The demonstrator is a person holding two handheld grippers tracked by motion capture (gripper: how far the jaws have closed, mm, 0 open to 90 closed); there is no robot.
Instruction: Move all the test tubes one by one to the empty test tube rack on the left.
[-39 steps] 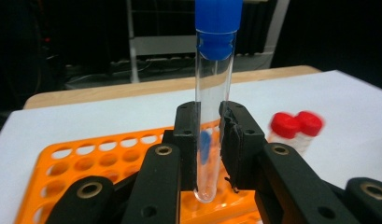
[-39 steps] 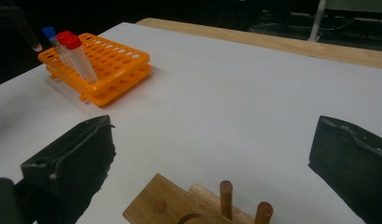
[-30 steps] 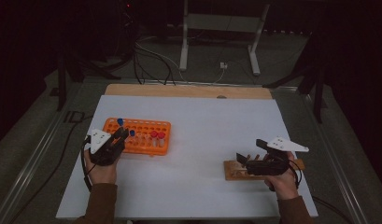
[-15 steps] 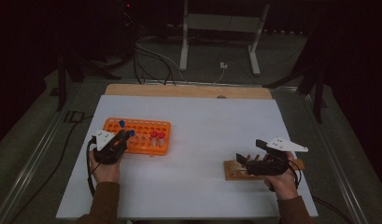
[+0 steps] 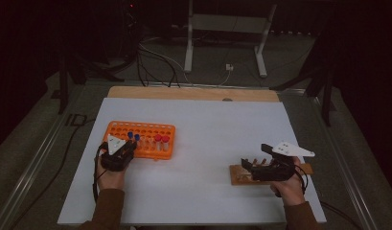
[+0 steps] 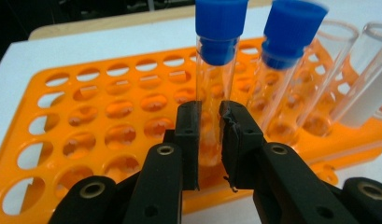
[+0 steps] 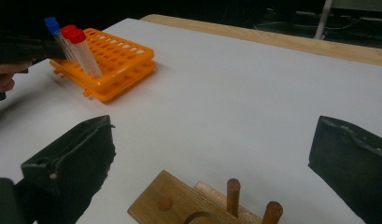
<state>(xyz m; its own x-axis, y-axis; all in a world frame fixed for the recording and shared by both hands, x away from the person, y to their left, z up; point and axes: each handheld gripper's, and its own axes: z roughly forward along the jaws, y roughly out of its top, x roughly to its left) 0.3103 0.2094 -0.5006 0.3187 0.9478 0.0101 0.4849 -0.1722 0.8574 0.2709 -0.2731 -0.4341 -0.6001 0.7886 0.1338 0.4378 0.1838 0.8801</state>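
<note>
An orange tube rack (image 5: 145, 130) stands at the table's left. It holds two blue-capped tubes (image 5: 131, 136) and two red-capped tubes (image 5: 161, 140). My left gripper (image 5: 128, 145) is at the rack's near left corner. In the left gripper view my left gripper (image 6: 209, 112) is shut on the lower part of one blue-capped tube (image 6: 217, 60), which stands in the rack (image 6: 100, 93). A second blue-capped tube (image 6: 284, 56) stands just right of it. My right gripper (image 5: 253, 156) is open over a wooden peg stand (image 5: 239, 177) at the near right, jaws wide apart (image 7: 212, 128) above the stand (image 7: 179, 207).
Two uncapped clear tubes (image 6: 340, 70) lean in the rack beyond the blue ones. The white table top (image 5: 213, 124) has a wooden strip (image 5: 193, 93) along its far edge. Cables and a metal stand (image 5: 222, 28) lie on the floor behind.
My left gripper has shifted slightly right along the rack's near side and towards the blue-capped tubes. The right gripper has stayed over the peg stand.
</note>
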